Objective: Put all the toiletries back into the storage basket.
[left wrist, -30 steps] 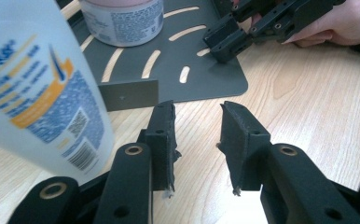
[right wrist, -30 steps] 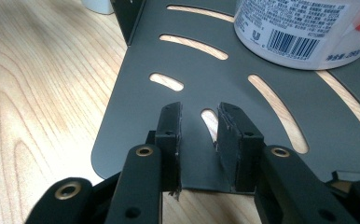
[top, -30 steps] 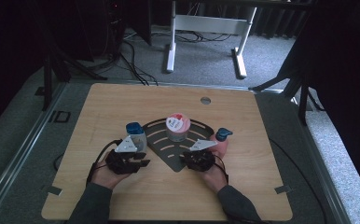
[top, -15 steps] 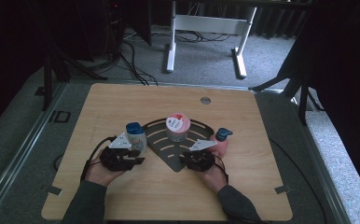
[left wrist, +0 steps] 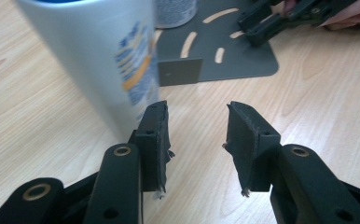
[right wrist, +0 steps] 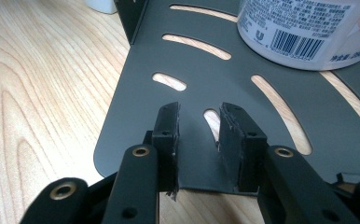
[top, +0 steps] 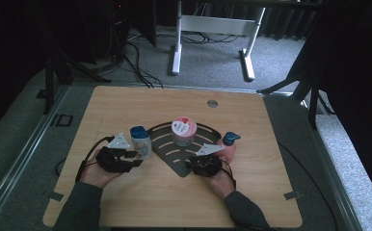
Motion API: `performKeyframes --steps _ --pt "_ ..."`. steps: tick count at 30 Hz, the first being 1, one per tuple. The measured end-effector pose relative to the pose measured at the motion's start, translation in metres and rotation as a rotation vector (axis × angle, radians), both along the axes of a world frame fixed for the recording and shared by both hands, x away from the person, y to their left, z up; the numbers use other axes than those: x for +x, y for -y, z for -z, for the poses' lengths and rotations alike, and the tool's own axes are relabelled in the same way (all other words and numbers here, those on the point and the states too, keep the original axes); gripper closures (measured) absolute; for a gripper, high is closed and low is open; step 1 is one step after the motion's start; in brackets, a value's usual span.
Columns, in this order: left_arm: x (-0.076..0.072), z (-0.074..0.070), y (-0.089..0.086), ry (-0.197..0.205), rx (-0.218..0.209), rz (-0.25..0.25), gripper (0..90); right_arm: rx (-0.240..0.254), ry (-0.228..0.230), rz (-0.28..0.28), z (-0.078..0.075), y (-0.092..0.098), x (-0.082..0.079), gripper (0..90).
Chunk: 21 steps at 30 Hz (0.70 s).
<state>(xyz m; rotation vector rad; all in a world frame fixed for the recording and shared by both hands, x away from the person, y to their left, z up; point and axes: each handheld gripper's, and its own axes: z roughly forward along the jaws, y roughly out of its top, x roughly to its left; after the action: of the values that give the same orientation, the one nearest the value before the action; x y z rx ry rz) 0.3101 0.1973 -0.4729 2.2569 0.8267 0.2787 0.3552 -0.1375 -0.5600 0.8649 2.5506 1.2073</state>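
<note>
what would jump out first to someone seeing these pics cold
Probably the dark slotted plate at the middle of the wooden table, with a red-and-white topped tub standing on it. Next, the two hand-held grippers at its near corners: the left gripper, jaws just opened with nothing between them, beside a blue-capped white bottle, and the right gripper over the plate's edge.

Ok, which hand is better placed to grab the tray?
Right: the right gripper has open jaws at the tray, over its near edge. The left gripper, jaws just opening and empty, is off it beside the bottle.
</note>
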Motion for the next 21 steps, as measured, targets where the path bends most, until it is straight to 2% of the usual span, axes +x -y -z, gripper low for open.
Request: performKeyframes --steps 21 --pt "0.011 -0.01 -0.018 -0.008 0.049 -0.046 58.1 0.002 -0.002 -0.002 0.0 0.0 0.0 68.0"
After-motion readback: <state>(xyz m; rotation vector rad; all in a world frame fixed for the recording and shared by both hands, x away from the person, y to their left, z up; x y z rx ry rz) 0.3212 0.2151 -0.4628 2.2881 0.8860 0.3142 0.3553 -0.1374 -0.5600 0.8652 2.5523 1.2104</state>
